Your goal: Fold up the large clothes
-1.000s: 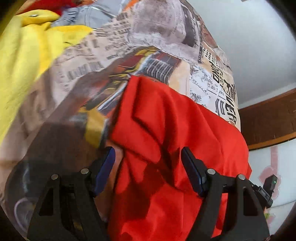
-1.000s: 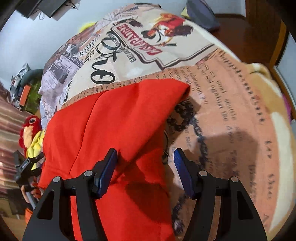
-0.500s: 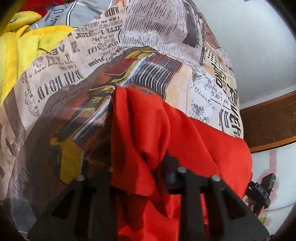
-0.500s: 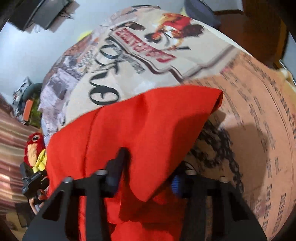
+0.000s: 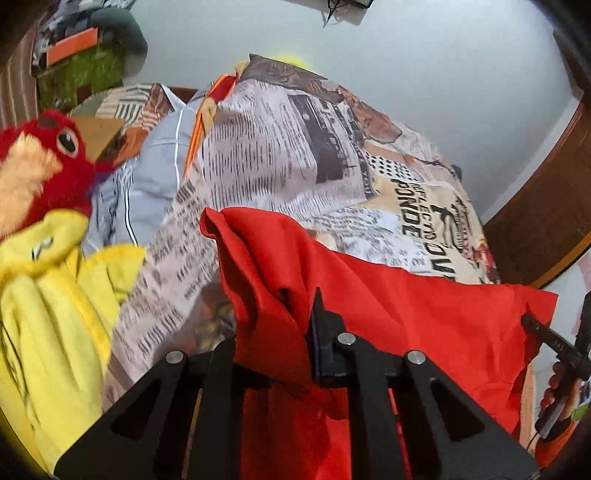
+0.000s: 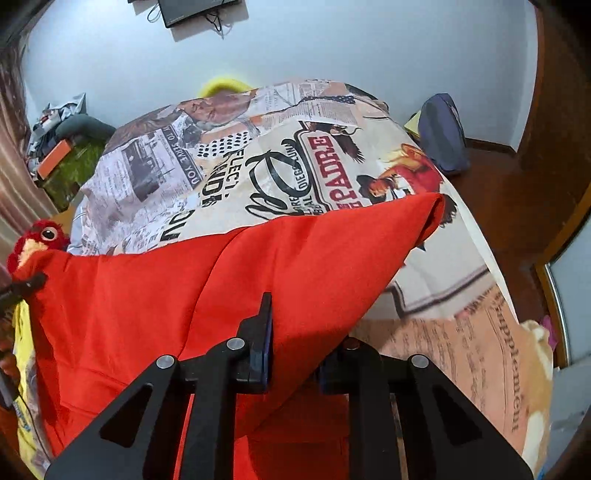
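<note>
Red garment (image 5: 388,295) pinched by left gripper (image 5: 291,350); blue bag (image 6: 441,133) only right view.

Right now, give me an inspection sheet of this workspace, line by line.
Surface: bed with newspaper-print bedspread.
Job's things: red garment, lifted and stretched between both grippers, one corner hanging free.
Clutter: red and yellow plush toy beside the garment; grey striped cloth; dark bag at the far edge of the bed.
Grippers: left hand-held gripper shut on red garment; right hand-held gripper shut on red garment.
Cables: loose wires under a wall-mounted black device.
Surroundings: pale wall, wooden trim, orange and green items in the corner.
</note>
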Tool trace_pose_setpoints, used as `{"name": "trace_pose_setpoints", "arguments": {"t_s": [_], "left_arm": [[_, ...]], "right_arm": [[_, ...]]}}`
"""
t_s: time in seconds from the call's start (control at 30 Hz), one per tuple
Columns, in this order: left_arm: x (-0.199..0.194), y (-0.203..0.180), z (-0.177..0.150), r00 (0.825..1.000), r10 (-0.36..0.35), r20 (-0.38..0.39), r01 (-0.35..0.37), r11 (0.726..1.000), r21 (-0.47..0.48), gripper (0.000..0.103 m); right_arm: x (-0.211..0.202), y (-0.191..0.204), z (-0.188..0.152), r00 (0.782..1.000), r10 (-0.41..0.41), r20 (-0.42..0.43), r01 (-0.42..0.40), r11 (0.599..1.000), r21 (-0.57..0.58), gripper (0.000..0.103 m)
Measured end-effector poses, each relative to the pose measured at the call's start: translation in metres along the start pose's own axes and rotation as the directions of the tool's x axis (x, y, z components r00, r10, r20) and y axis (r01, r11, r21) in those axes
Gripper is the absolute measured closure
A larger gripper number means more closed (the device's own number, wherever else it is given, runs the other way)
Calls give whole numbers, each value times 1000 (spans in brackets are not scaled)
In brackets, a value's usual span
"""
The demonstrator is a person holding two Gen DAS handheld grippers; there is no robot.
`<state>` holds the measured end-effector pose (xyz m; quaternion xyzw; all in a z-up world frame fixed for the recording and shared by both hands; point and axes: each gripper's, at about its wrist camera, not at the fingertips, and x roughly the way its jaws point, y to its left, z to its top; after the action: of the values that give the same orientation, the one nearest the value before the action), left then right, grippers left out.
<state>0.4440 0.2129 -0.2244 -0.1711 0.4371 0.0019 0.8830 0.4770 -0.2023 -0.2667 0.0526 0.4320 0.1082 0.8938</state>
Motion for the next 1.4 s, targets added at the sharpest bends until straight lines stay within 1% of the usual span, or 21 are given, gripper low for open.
{"name": "trace_pose_setpoints", "arguments": {"t_s": [0.1,0.23,0.33,0.4,0.43,0.47,0.53,0.6,0.77,0.8,0.83,0.87,0.9,0.93,1.0,1.07,1.1,1.13,1.2,1.27,1.4], "left_arm": [[21,-1,5,998,38,-49,-37,999,23,90],[48,9,-7,991,70,-111,-68,997,22,87],[59,19,-21,985,76,-157,-73,997,23,85],[60,21,-29,982,89,-166,-85,996,33,84],[57,20,-32,981,107,-162,-101,994,47,83],[54,18,-35,980,129,-154,-120,991,65,83],[42,13,-38,977,166,-134,-152,983,106,80],[30,8,-40,975,190,-119,-174,976,133,80],[-22,-9,-45,979,197,-52,-183,961,207,79],[-37,-14,-47,980,199,-29,-187,956,224,75],[-50,-19,-49,980,197,-12,-188,954,235,70],[-62,-21,-51,981,192,2,-186,952,242,67],[-74,-25,-54,982,186,15,-184,951,248,63],[-86,-29,-57,983,182,28,-183,950,255,61],[-107,-34,-65,983,177,47,-183,948,262,59],[-127,-35,-76,983,174,59,-183,947,263,52],[-135,-35,-80,983,173,62,-184,947,264,46],[-145,-35,-87,983,172,67,-184,946,269,45],[-156,-34,-99,982,178,68,-190,941,281,45],[-165,-30,-113,980,190,50,-197,937,288,45],[-168,-11,-142,986,162,-33,-150,960,235,44]], "right_arm": [[19,-6,4,1000,-15,-22,16,1000,27,87],[38,-21,1,998,-3,-64,10,994,110,84],[41,-31,-4,997,-23,-70,33,989,143,76],[36,-33,-5,997,-42,-70,52,989,138,74],[32,-33,-4,995,-61,-73,70,990,124,71],[28,-33,-4,993,-83,-79,91,990,105,71],[18,-30,-3,989,-116,-94,122,991,62,69],[8,-28,-4,984,-141,-109,145,989,30,69],[-33,-19,-13,986,-136,-96,134,991,-26,69],[-42,-17,-15,987,-132,-90,130,991,-31,68],[-51,-14,-17,988,-127,-84,124,992,-36,66],[-57,-12,-19,989,-123,-81,120,992,-39,64],[-69,-9,-23,991,-115,-73,112,993,-45,57],[-81,-6,-27,992,-108,-60,105,993,-51,52],[-100,1,-35,994,-103,-33,101,992,-71,45],[-116,7,-43,994,-104,-13,102,990,-101,43],[-124,10,-48,994,-105,-9,103,988,-116,43],[-130,12,-52,995,-104,-9,102,986,-130,43],[-140,15,-61,995,-100,-11,97,984,-153,42],[-150,18,-71,995,-98,-17,94,979,-180,41],[-157,21,-90,995,-95,-31,86,970,-229,41]]}}
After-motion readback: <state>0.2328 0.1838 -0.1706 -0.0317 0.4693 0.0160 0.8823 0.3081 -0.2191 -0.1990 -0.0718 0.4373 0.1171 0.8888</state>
